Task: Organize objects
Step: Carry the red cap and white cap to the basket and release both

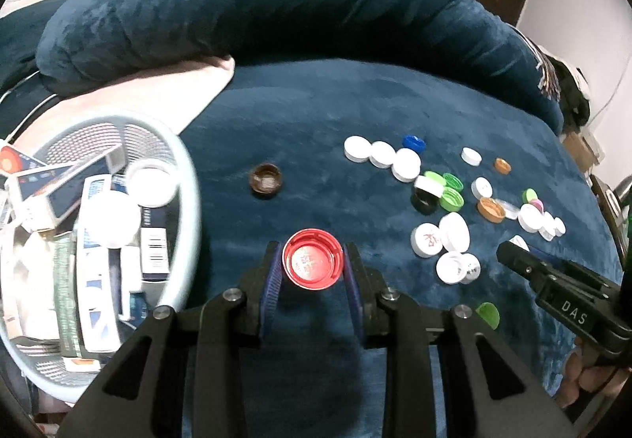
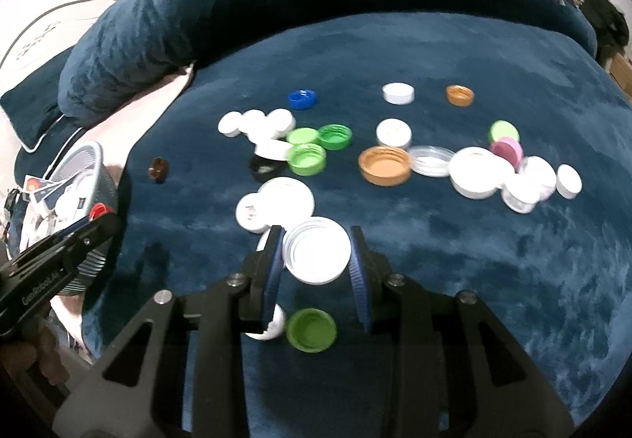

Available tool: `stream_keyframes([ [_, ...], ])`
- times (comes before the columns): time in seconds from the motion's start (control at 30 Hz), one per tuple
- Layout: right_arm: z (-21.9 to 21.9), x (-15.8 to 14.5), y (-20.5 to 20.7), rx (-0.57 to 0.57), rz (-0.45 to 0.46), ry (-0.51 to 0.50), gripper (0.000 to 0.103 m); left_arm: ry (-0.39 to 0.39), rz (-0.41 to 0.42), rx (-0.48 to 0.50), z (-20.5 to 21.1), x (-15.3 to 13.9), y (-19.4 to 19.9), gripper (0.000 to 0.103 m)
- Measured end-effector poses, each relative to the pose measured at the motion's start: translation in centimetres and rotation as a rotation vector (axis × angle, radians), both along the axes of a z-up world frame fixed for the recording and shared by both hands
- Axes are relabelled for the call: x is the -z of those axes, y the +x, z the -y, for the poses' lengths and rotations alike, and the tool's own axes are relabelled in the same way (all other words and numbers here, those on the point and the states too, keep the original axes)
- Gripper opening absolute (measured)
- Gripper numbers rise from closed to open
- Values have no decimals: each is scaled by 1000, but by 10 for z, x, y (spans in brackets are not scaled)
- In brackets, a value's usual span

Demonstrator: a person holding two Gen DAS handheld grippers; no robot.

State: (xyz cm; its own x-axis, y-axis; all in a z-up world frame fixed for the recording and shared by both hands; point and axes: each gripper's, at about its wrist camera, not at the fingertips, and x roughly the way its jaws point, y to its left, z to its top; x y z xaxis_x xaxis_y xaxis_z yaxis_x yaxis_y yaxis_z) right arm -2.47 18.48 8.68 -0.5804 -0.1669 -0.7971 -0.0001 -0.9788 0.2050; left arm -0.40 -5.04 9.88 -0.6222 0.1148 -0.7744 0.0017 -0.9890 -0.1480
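Left gripper [image 1: 313, 269] is clamped on a red bottle cap [image 1: 312, 258], open side up, w/ the white mesh basket [image 1: 189, 177] of small boxes just to its left. Right gripper [image 2: 316, 260] is pinching a white lid [image 2: 317, 255] above the blue blanket [image 2: 493, 280], loads more caps scattered beyond it.

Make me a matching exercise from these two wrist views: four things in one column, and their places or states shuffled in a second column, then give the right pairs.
Things:
1. red cap
2. large white cap
3. small brown cap
4. pink cap

Places:
A. lying alone on the blue blanket, apart from the other caps
B. clamped in the right gripper
C. among the white lids at the right end of the scatter
D. clamped in the left gripper, near the basket

Pairs: 1-D, 2-B, 3-A, 4-C
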Motion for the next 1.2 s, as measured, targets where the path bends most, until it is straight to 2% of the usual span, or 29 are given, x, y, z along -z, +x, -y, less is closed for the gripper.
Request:
stream_keyframes([
  [0.33, 46, -16, -10, -88, -38, -20, 33, 19, -49, -90, 46, -19, 12, 31],
  [0.7, 128, -36, -19, -260, -83, -71, 33, 88, -60, -312, 140, -28, 44, 31],
  [0.9, 179, -50, -19, -374, -109, -82, 33, 112, -68, -390, 170, -30, 61, 31],
  [1.2, 230, -73, -58, -415, -101, -212, 34, 153, -92, -449, 193, -36, 58, 31],
])
